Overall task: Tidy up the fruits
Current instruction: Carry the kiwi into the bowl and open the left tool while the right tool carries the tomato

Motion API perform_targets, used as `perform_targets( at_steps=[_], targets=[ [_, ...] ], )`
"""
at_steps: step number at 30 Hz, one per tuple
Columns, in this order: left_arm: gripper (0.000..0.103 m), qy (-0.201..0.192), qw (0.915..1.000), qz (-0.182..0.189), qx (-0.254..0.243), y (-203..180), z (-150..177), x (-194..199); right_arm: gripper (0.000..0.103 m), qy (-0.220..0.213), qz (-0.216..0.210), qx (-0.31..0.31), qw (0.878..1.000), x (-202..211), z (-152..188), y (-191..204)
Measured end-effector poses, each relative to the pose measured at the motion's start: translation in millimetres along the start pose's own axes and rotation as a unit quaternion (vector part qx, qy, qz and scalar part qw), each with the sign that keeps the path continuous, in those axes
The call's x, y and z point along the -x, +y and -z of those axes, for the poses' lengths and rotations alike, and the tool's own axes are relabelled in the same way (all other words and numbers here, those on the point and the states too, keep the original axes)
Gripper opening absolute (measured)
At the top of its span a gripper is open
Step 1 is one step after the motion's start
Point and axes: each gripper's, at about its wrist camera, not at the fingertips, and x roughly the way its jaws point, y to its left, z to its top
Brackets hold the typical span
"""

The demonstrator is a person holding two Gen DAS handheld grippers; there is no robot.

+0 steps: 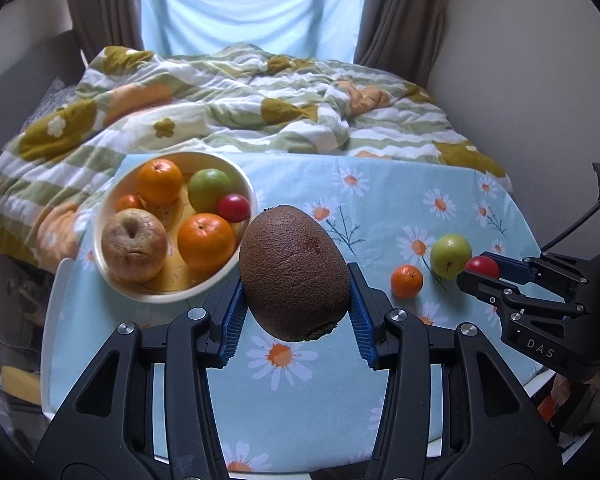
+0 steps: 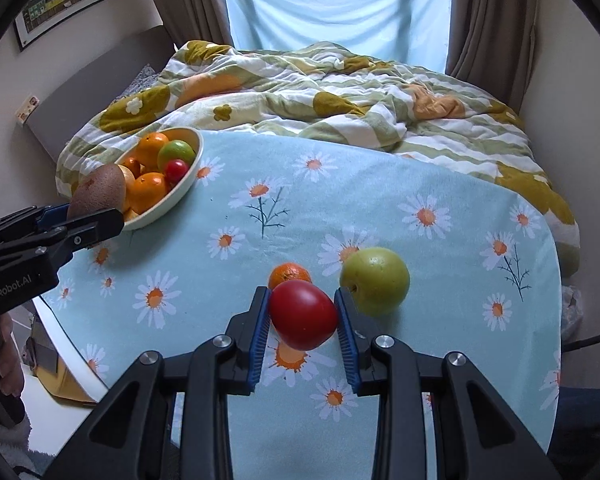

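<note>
Kiwi [image 1: 294, 272] is being gripped across its mid-body by the left gripper [image 1: 296, 308], centre of the left wrist frame, lifted clear of the daisy tablecloth [image 1: 380, 208] and sitting just right of the bowl [image 1: 104, 216] rim. It is being judged light, with fuzzy skin giving good friction and soft flesh underneath, so squeeze should be kept low; the widest girth, where the blue pads [image 1: 233, 320] are sitting now, is being treated as the correct hold. The red fruit [image 2: 303, 314] is being clamped between the right gripper [image 2: 302, 316] pads at lower centre of the right wrist frame, apparently just off the cloth; its skin is smooth and glossy, so slip is being rated more likely than on the kiwi, and bruising is likely if over-clamped. A small orange [image 2: 290, 274] is lying just behind it and a green apple [image 2: 375, 281] just to its right, close to the right finger. The bowl, at mid-left in the left wrist view, is already being filled by two oranges, a green apple, a red fruit, a pale wrinkled apple and a small orange piece; free space is looking tight. Both grippers are being held roughly level, fingers pointing forward towards the bed [image 1: 240, 96], the left one closest to the bowl. A short reach left and a low release are being judged enough for the kiwi.
</note>
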Motion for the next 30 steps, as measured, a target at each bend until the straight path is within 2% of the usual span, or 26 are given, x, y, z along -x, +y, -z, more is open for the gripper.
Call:
perform_targets(
  at_steps=[13, 22, 30],
  targets=[
    [0.052, -0.008, 1.0, 0.0, 0.003, 72.3, -38.6, 8.0, 0.03, -0.031, -0.01, 0.013, 0.999, -4.4, -61.5, 57.4],
    [0.052, 0.006, 1.0, 0.001, -0.008, 138.0, -61.1, -18.8, 0.03, -0.031, -0.013, -0.007, 0.999, -38.3, -94.7, 99.8],
    [0.052, 0.032, 0.9993, -0.003, -0.021, 190.0, -66.3, -54.0, 0.03, -0.014, -0.009, -0.025, 1.0, -73.7, -107.1, 124.9]
  ],
)
